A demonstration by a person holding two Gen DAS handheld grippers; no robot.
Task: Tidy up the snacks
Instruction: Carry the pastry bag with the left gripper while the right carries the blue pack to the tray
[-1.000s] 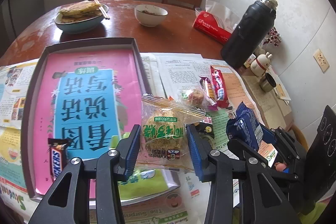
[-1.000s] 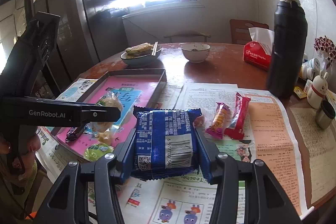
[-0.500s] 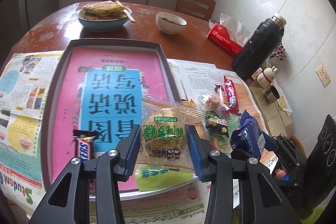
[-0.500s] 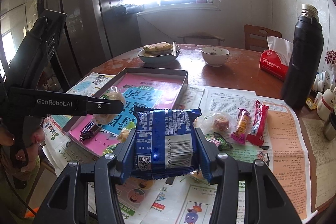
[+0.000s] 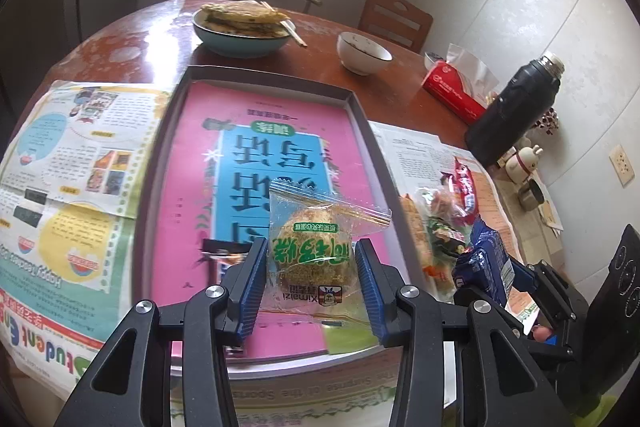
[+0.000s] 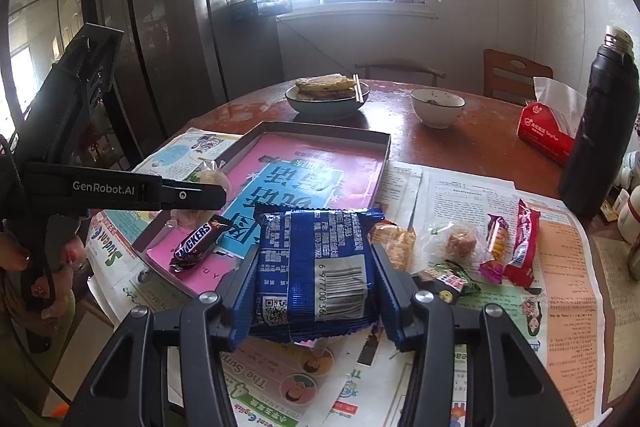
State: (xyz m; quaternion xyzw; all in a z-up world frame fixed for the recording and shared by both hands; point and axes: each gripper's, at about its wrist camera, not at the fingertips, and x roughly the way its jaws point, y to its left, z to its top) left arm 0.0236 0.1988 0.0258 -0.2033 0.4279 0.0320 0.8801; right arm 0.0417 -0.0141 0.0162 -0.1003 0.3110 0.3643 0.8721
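Left claw point(image 5: 311, 277) clenched on clear-wrapped round pastry point(image 5: 314, 251), held in the air above near end of shallow tray point(image 5: 362, 115); pink-and-blue book point(image 5: 248, 163) lining tray floor. Right claw point(image 6: 314, 277) clenched on blue foil snack pack point(image 6: 316, 263), barcode side up, held above newspaper point(image 6: 568, 307) just right of tray's near corner. Snickers bar point(image 6: 196, 245) lying in tray near front edge. Loose on newspaper right of tray: orange packet point(image 6: 390, 239), clear-wrapped bun point(image 6: 456, 243), small green-black packet point(image 6: 452, 277), pink stick point(image 6: 494, 243), red stick point(image 6: 524, 243). Farther back on desk point(image 6: 472, 147): dish of flatbread with chopsticks point(image 6: 326, 95), white bowl point(image 6: 438, 107), red tissue pack point(image 6: 548, 131), black flask point(image 6: 600, 123).
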